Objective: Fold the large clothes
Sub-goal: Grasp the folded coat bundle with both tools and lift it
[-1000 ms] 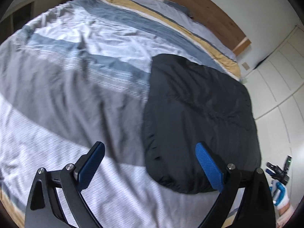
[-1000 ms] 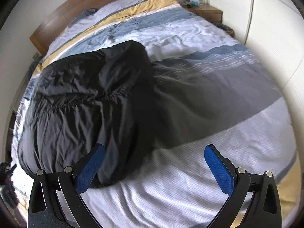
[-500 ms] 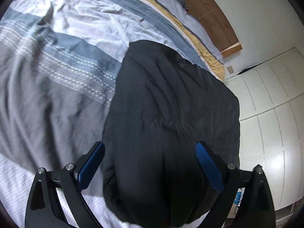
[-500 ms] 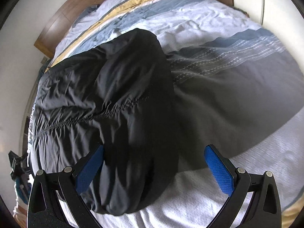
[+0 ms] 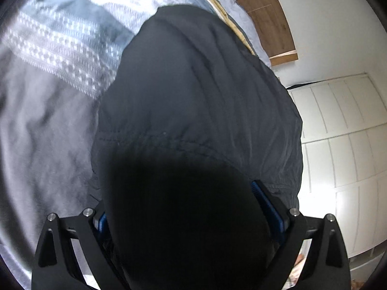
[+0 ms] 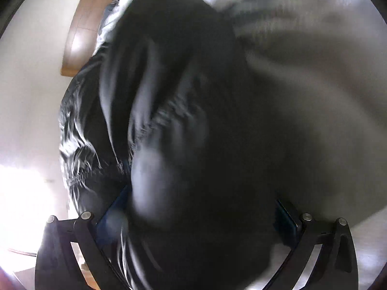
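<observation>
A large black padded garment (image 5: 198, 91) lies folded on the striped bed. In the left wrist view its near edge fills the space between the wide-apart blue pads (image 5: 267, 207) of my left gripper (image 5: 183, 215), which stands open around the cloth. In the blurred right wrist view the same garment (image 6: 174, 77) bulges between the spread fingers (image 6: 287, 220) of my right gripper (image 6: 200, 217), also open. The fingertips are partly hidden by dark fabric in both views. An elastic gathered seam (image 5: 183, 142) runs across the garment.
The bed cover (image 5: 48, 111) has grey, blue and white stripes and extends left of the garment. A wooden headboard (image 5: 268, 17) stands at the far end. White wardrobe doors (image 5: 343, 130) stand close on the right side of the bed.
Both grippers have come down and forward onto the garment's near edge. The black cloth now sits between the fingers of each, where bedding showed before. Both remain spread.
</observation>
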Available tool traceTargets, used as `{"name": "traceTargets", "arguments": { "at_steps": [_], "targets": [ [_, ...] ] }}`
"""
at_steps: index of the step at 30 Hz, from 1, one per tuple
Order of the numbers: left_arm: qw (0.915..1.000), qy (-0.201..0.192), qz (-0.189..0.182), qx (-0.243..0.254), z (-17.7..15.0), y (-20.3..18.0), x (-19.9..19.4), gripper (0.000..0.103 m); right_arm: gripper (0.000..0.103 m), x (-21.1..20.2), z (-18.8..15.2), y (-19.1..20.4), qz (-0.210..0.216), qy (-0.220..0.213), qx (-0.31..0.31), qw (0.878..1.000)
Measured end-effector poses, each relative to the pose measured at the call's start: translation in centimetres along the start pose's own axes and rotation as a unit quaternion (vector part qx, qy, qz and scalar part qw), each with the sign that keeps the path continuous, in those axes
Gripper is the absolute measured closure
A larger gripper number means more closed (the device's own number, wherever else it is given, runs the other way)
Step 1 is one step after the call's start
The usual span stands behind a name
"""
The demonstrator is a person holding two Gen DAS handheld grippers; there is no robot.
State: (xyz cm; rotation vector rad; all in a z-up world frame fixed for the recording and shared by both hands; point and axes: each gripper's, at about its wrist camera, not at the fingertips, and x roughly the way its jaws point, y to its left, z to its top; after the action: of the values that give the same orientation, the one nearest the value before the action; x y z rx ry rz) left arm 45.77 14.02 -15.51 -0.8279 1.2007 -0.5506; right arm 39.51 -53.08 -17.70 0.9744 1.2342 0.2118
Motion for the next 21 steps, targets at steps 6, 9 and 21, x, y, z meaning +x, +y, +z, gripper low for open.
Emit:
{"name": "traceTargets", "arguments": {
  "at_steps": [6,9,21],
  "targets": [
    [0.9997,0.01,-0.014,-0.018,0.1,-0.1,1.9,0.003,0.001,2.7,0.1,2.2,0.029,0.025,-0.039,0.998],
    [0.9999,0.011,0.002,-0.007,-0.4,-0.5,2.8,0.002,0.001,3.2,-0.1,1.9,0.028,0.019,-0.044,0.998],
    [0.9945,-0.019,-0.101,0.022,-3.2,-4.7,2.9,0.064,0.06,2.0,-2.8,5.4,0.068,-0.036,-0.062,0.995]
  ]
}}
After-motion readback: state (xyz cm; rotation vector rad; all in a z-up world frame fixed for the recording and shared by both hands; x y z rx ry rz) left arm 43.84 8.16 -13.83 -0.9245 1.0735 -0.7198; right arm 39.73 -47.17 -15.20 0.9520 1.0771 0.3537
